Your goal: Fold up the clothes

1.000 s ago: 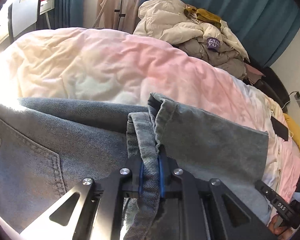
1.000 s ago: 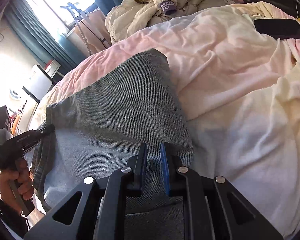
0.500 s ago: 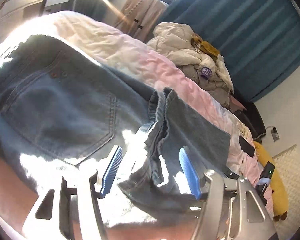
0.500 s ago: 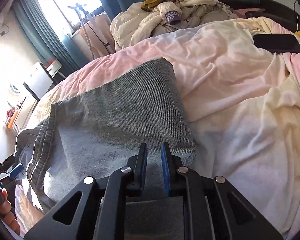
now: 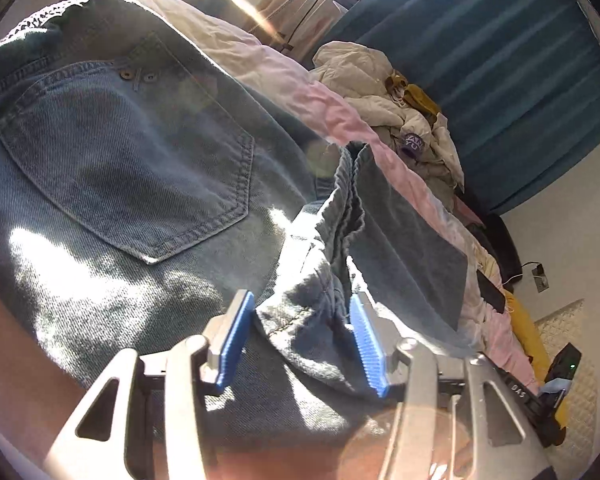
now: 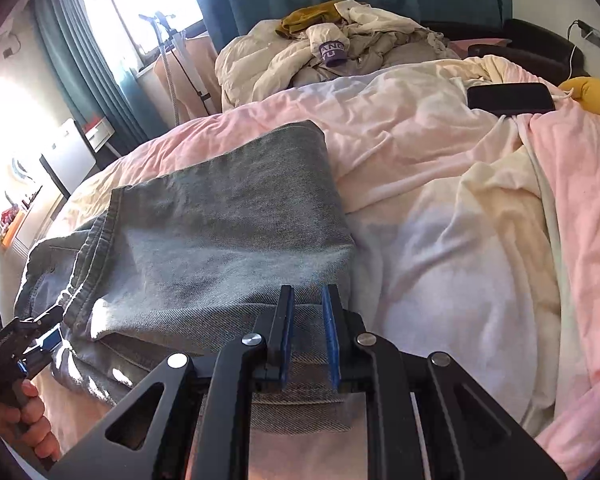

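The left gripper (image 5: 300, 340) is hovering with its blue pads spread wide around the bunched hem of the jeans (image 5: 120, 168), which are lying on the pink duvet (image 5: 328, 108).

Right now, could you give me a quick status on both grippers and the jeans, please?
Left gripper open, denim bunched between its pads. Right gripper shut on the jeans fold edge. Jeans part-folded on the bedding. Nothing blocking.
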`<state>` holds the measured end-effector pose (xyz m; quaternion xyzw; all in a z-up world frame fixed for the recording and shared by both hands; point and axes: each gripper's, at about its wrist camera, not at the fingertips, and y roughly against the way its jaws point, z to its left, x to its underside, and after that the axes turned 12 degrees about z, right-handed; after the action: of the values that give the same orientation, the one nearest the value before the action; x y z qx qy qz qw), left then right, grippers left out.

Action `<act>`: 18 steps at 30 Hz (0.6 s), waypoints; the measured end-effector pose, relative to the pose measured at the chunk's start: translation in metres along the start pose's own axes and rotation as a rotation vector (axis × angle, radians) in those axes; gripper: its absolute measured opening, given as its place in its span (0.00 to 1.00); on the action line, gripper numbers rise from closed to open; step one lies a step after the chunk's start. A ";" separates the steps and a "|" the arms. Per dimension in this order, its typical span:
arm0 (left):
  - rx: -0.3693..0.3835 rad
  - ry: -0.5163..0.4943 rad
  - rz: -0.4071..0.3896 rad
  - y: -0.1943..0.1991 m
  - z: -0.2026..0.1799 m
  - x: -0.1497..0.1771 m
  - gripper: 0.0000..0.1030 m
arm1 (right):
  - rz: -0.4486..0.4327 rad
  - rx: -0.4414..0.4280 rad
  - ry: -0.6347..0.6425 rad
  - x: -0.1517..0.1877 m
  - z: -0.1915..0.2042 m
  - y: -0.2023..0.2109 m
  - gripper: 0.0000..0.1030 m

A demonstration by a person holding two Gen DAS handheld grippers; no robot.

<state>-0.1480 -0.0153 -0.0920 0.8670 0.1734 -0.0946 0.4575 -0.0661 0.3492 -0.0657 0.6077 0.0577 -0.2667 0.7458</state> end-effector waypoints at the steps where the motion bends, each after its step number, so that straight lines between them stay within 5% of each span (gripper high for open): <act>1: 0.005 0.006 -0.003 0.000 0.002 0.000 0.30 | 0.020 0.001 0.010 0.001 0.002 -0.004 0.14; 3: 0.019 0.012 -0.009 -0.001 0.004 -0.001 0.13 | 0.058 0.012 0.028 0.003 0.006 -0.015 0.14; 12: 0.134 0.121 -0.063 0.042 0.014 0.017 0.09 | 0.184 0.074 0.069 0.016 0.013 -0.035 0.19; 18: 0.015 0.161 0.006 0.027 0.031 0.026 0.08 | 0.200 0.175 0.155 0.026 0.028 -0.040 0.19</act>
<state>-0.1137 -0.0494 -0.0978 0.8757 0.2064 -0.0245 0.4358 -0.0697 0.3100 -0.1039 0.6919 0.0307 -0.1473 0.7062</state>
